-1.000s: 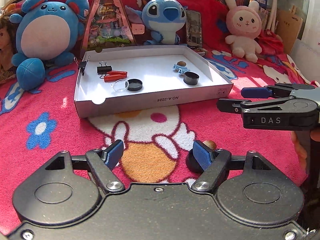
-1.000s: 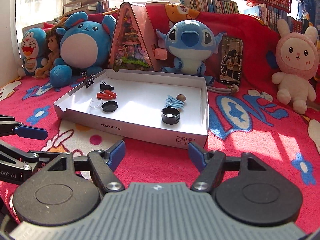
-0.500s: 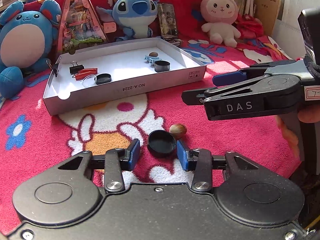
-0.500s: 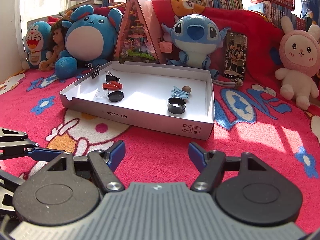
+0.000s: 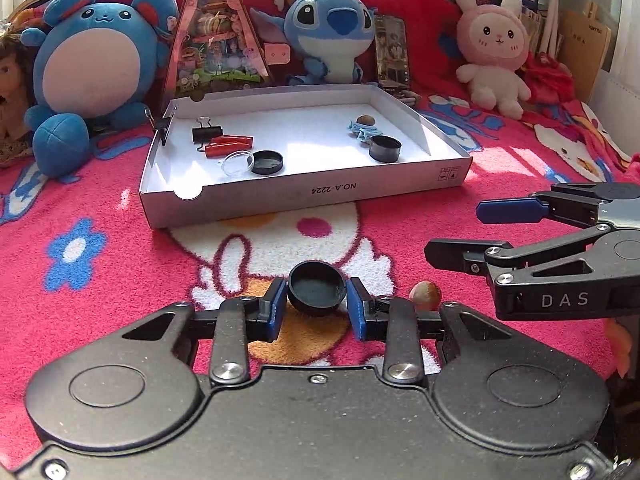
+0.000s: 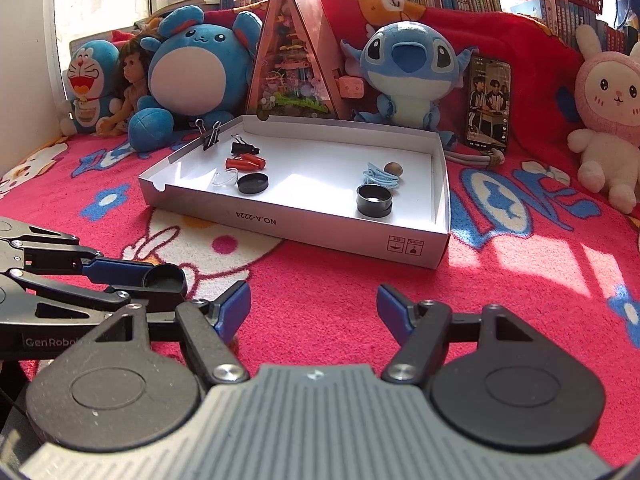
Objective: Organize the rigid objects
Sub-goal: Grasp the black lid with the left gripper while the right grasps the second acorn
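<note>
My left gripper (image 5: pixel 317 307) is shut on a black round cap (image 5: pixel 317 288) and holds it just above the pink blanket; the cap also shows in the right wrist view (image 6: pixel 165 278). A small brown nut (image 5: pixel 425 295) lies on the blanket right of the cap. The white cardboard tray (image 5: pixel 304 196) ahead holds binder clips (image 5: pixel 206 133), red pieces (image 5: pixel 228 146), a clear lid (image 5: pixel 238 163), a black lid (image 5: pixel 267 161), a black ring (image 5: pixel 385 148), a blue clip and a nut (image 5: pixel 365 121). My right gripper (image 6: pixel 314 307) is open and empty, low over the blanket, right of the left one.
Plush toys (image 5: pixel 96 64), a triangular display (image 5: pixel 218 36) and a phone (image 6: pixel 488 100) line the back behind the tray. Another binder clip (image 6: pixel 210 136) grips the tray's left wall. The right gripper's fingers (image 5: pixel 508 210) reach in from the right in the left wrist view.
My left gripper has closed on the black cap and lifted it a little. The right gripper has stayed open beside it.
</note>
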{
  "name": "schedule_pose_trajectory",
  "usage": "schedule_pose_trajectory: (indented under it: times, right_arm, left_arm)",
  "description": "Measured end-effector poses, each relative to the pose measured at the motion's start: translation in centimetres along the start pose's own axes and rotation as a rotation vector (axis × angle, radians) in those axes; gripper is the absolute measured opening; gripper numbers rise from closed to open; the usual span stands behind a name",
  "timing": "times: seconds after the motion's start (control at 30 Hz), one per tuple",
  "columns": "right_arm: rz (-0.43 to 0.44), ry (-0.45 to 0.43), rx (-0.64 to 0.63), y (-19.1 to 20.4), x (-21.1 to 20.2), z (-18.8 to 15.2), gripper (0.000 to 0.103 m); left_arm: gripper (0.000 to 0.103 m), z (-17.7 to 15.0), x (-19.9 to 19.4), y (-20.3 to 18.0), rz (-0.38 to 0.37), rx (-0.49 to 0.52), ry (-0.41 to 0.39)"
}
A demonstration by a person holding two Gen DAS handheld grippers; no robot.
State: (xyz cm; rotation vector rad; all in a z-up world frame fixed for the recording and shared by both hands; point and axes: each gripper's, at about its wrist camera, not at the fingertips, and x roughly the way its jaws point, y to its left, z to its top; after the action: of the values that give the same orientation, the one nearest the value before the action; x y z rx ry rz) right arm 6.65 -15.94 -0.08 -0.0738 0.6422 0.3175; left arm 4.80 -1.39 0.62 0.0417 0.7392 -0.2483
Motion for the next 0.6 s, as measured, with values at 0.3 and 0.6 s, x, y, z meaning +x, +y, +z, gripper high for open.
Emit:
schedule_pose_trajectory:
  times: [0.3, 0.6]
  right_arm:
    - [0.095, 0.066, -0.066, 2.4, 0.8, -0.8, 0.068]
    - [0.019, 0.056, -0.073, 3.0, 0.3, -1.2, 0.025]
  left_arm:
    - [0.031, 0.3, 0.1, 0.9, 0.035, -0.021, -0.007]
    - [0.031, 0.7, 0.3, 1.0, 0.054, -0.033, -0.010]
